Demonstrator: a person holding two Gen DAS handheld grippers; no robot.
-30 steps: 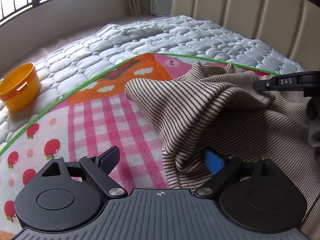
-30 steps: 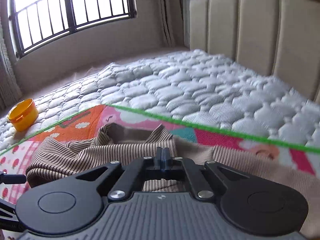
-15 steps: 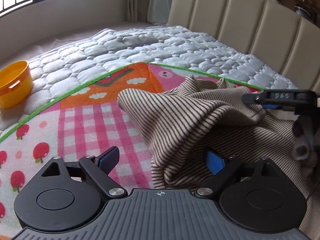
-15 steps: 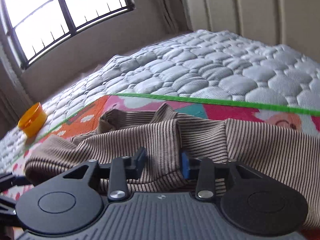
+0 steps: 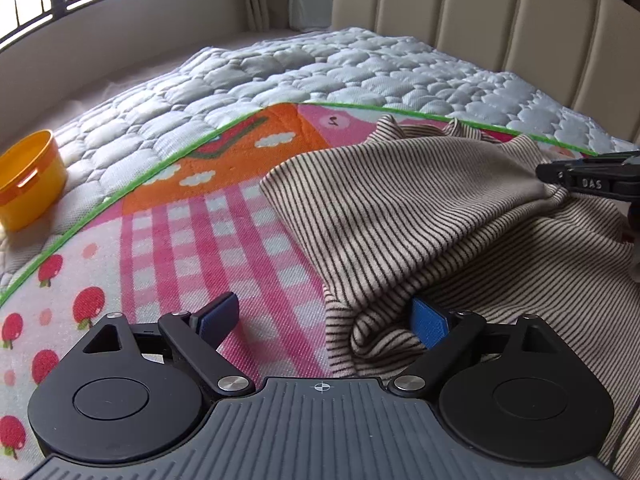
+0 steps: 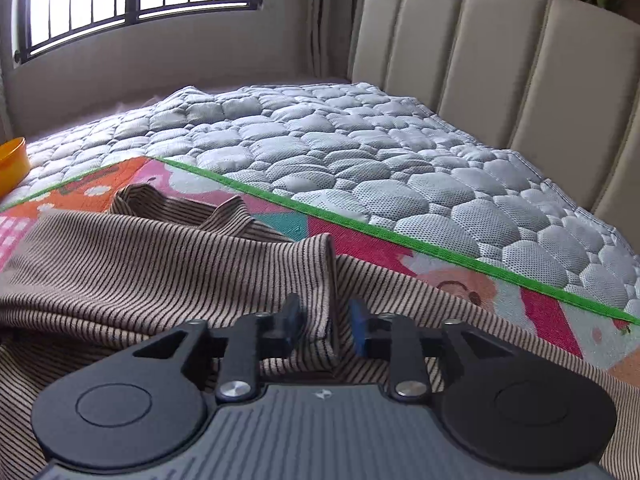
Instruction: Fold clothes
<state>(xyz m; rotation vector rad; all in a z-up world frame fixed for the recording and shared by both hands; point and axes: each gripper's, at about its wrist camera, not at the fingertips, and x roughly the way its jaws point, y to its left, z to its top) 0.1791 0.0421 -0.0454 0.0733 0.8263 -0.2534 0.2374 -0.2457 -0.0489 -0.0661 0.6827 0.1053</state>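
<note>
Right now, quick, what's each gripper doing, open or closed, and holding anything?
Left gripper: open, a fold of the striped shirt lying between its fingers, not clamped.
Right gripper: open, the shirt's edge between its fingers, not clamped.

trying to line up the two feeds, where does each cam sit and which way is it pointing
Left wrist: sits on the left gripper, low over the play mat, facing the headboard; its open fingers straddle the striped garment edge; the right gripper shows at far right.
Right wrist: sits on the right gripper, facing the headboard; its slightly parted fingers flank a fabric fold.
Shared: garment, mat, quilted mattress, orange tub.
</note>
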